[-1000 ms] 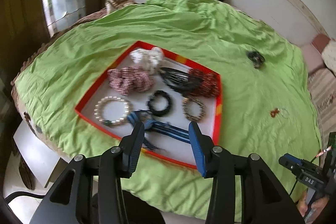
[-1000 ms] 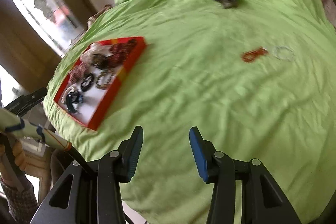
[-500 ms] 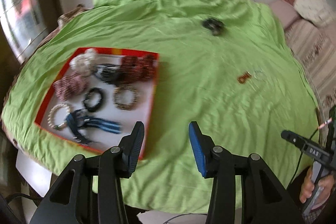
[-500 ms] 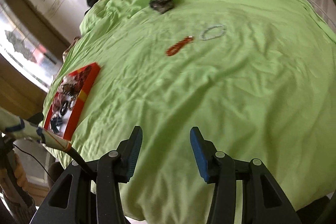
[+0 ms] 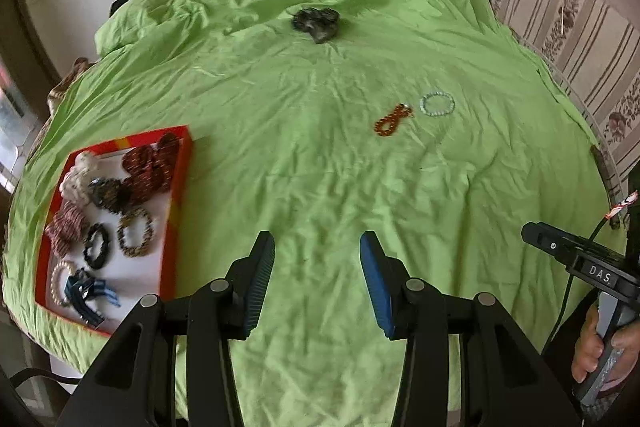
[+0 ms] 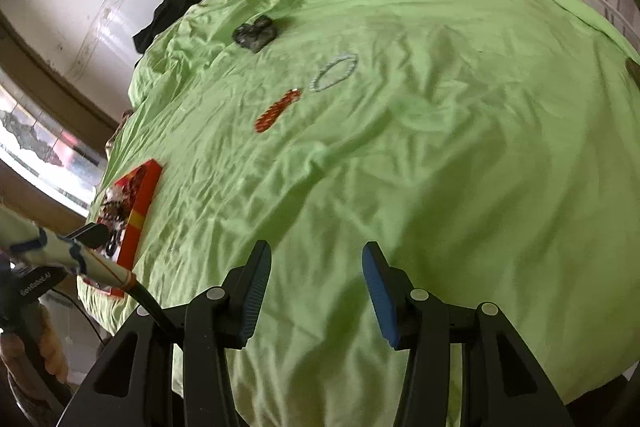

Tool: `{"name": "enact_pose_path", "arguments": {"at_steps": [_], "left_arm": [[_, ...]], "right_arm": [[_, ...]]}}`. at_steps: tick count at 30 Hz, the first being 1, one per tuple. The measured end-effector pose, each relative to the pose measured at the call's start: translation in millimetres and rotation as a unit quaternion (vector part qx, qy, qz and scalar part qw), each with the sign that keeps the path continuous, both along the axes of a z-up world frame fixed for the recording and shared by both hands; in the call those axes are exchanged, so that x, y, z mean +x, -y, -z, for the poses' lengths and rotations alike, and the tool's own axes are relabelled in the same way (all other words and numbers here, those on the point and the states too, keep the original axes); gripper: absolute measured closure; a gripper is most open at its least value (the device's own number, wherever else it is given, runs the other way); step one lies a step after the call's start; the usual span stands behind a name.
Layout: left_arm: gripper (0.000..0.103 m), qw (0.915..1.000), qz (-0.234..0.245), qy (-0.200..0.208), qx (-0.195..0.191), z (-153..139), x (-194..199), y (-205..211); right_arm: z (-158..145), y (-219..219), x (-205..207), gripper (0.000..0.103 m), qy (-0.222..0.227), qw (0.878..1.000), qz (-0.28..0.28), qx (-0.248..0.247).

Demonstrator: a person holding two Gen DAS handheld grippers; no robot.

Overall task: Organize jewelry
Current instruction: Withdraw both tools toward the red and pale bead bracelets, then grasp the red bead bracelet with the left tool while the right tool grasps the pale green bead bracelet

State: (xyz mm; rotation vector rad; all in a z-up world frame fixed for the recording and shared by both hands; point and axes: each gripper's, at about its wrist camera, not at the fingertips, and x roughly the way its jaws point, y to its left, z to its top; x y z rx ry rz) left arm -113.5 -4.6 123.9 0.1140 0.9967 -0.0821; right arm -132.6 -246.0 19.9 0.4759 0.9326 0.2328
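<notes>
Trouble is likely coming from the thin loose pieces. At the near left, the red tray is already holding many bracelets. Right of centre, the orange bead bracelet and the pale bead bracelet are lying just beside each other on the wrinkled green sheet, so a jaw may be pinching cloth or catching both. Farther away, a dark piece is waiting. The left gripper and right gripper are hovering open and empty. Compared with a second ago, the left gripper is no longer over the tray; both are now facing the loose pieces.
</notes>
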Motion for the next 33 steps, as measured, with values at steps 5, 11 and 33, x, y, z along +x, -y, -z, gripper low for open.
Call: {"name": "enact_pose_path", "arguments": {"at_steps": [5,11,33], "left_arm": [[0.060,0.9999,0.007,-0.010,0.012,10.2,14.6,15.1],[0.060,0.9996,0.002,-0.019,0.020,21.5,32.8,22.9],[0.060,0.9985,-0.011,-0.054,0.003,63.7,101.9,18.1]], "right_arm": [[5.0,13.9,6.0,0.052,-0.005,1.000,0.014,0.001],[5.3,24.1,17.9,0.052,-0.008,1.000,0.020,-0.007],[-3.6,23.0,89.6,0.051,0.001,0.998,0.013,-0.056]]}}
